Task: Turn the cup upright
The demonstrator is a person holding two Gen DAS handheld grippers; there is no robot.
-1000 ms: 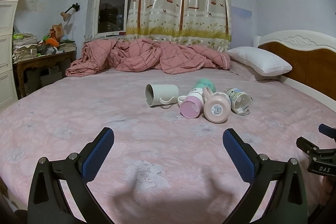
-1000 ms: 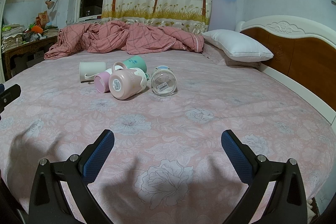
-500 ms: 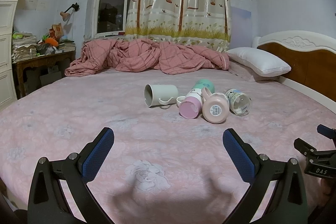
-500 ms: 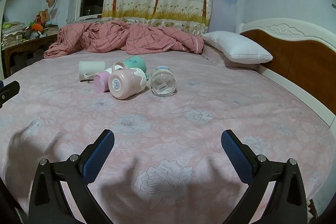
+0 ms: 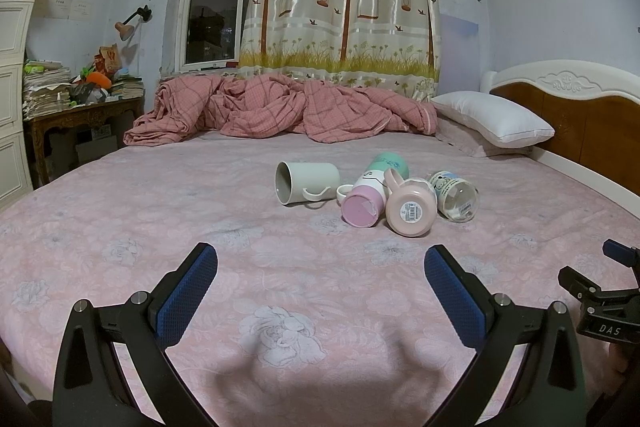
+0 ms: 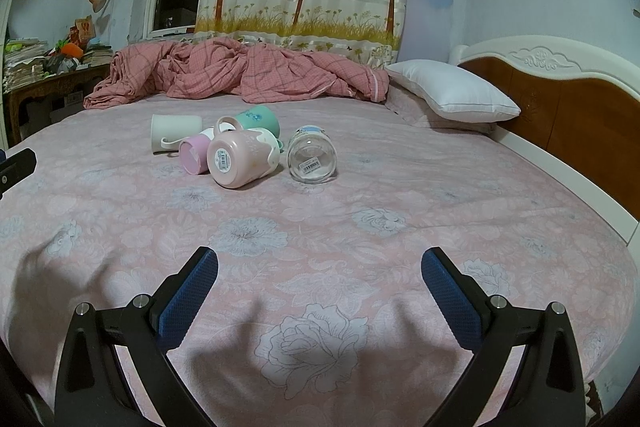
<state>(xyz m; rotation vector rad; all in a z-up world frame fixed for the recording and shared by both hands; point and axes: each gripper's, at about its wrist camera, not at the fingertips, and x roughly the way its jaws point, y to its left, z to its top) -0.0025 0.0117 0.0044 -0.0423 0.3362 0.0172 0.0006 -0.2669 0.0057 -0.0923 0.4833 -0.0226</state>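
Observation:
Several cups lie on their sides in a cluster on the pink bed: a white mug [image 5: 310,182] [image 6: 176,131], a pink-and-white cup [image 5: 362,205] [image 6: 195,155], a light pink mug [image 5: 412,207] [image 6: 240,159], a green cup [image 5: 388,163] [image 6: 258,119] and a clear glass [image 5: 456,195] [image 6: 313,154]. My left gripper [image 5: 320,267] is open and empty, well short of the cups. My right gripper [image 6: 319,267] is open and empty, also short of them; it shows at the left wrist view's right edge [image 5: 600,299].
A rumpled pink quilt [image 5: 276,109] lies along the bed's far side. A white pillow [image 5: 492,121] rests by the wooden headboard [image 5: 580,115] on the right. A cluttered desk [image 5: 76,103] stands to the left. The flowered sheet [image 6: 320,227] spreads between grippers and cups.
Both views have shifted very slightly; the cups look a touch nearer. Nothing was gripped or moved on the bed.

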